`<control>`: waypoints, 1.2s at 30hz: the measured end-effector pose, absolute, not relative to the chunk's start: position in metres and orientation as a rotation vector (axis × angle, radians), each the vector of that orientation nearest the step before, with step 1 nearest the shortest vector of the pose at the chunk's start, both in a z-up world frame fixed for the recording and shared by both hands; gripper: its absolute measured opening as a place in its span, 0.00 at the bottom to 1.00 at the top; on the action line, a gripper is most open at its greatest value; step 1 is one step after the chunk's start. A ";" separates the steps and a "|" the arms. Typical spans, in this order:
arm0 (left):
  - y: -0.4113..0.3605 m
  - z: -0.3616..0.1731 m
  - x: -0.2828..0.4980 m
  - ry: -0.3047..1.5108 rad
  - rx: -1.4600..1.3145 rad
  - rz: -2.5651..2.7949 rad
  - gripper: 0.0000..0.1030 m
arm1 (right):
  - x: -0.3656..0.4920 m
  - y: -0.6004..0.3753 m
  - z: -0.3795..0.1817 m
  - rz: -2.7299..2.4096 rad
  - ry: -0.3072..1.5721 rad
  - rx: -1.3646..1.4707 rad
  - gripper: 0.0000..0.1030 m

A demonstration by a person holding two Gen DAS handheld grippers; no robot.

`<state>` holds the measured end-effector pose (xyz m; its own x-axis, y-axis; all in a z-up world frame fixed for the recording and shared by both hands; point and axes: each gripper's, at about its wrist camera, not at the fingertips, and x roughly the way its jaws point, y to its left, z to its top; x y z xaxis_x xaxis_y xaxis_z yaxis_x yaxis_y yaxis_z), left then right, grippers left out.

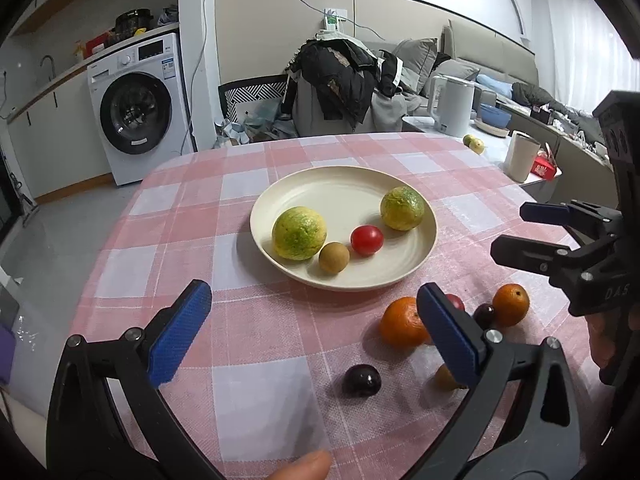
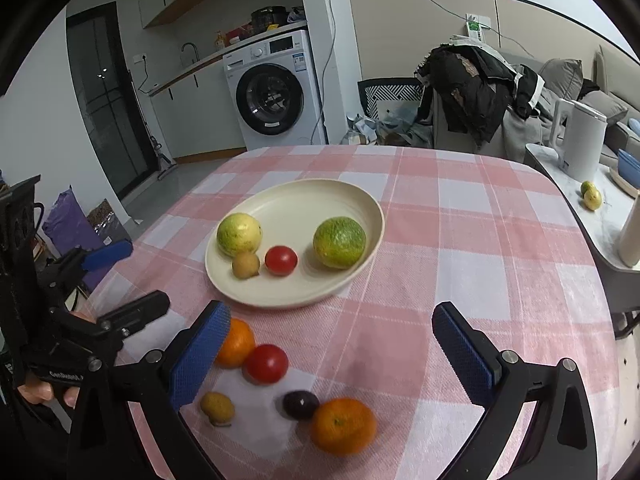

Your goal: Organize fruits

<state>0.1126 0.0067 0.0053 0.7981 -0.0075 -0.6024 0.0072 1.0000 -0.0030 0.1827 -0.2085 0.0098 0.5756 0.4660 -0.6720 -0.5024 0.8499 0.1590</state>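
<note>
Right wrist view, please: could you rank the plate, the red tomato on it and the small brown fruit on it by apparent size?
1. plate
2. red tomato
3. small brown fruit, only slightly smaller than the tomato

All sit at similar depth, so the order seems reliable.

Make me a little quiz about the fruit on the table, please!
1. True or false: the plate holds four fruits.
2. Which fruit on the plate is red? A) the tomato B) a green citrus C) the small brown fruit
3. Fill in: both the left gripper and the right gripper are ____ and hold nothing.

Key: 1 true; 2 A; 3 open.
</note>
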 end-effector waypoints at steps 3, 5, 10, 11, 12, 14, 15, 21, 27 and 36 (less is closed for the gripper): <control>0.006 0.006 0.103 0.633 0.009 -0.004 0.99 | 0.177 -0.213 0.010 0.564 0.771 -0.051 1.00; 0.005 0.006 0.100 0.631 0.012 -0.004 0.99 | 0.174 -0.216 0.008 0.563 0.778 -0.054 1.00; 0.004 0.006 0.096 0.632 0.005 0.003 0.99 | 0.167 -0.217 0.000 0.561 0.808 -0.096 1.00; 0.005 0.006 0.094 0.630 0.002 0.005 0.99 | 0.167 -0.217 -0.002 0.558 0.818 -0.107 1.00; 0.004 0.006 0.092 0.629 0.000 -0.001 0.99 | 0.167 -0.218 -0.003 0.558 0.824 -0.113 1.00; 0.003 0.004 0.090 0.636 0.005 -0.004 0.99 | 0.167 -0.218 -0.006 0.566 0.843 -0.121 1.00; 0.002 0.002 0.091 0.642 0.011 -0.006 0.99 | 0.167 -0.218 -0.008 0.568 0.853 -0.125 1.00; 0.001 -0.005 0.092 0.669 0.009 -0.021 0.99 | 0.165 -0.218 -0.018 0.566 0.899 -0.186 1.00; 0.000 -0.013 0.095 0.686 0.014 -0.015 0.99 | 0.166 -0.224 -0.024 0.567 0.933 -0.181 1.00; -0.001 -0.022 0.100 0.724 0.016 -0.024 0.99 | 0.165 -0.226 -0.030 0.610 0.967 -0.202 0.90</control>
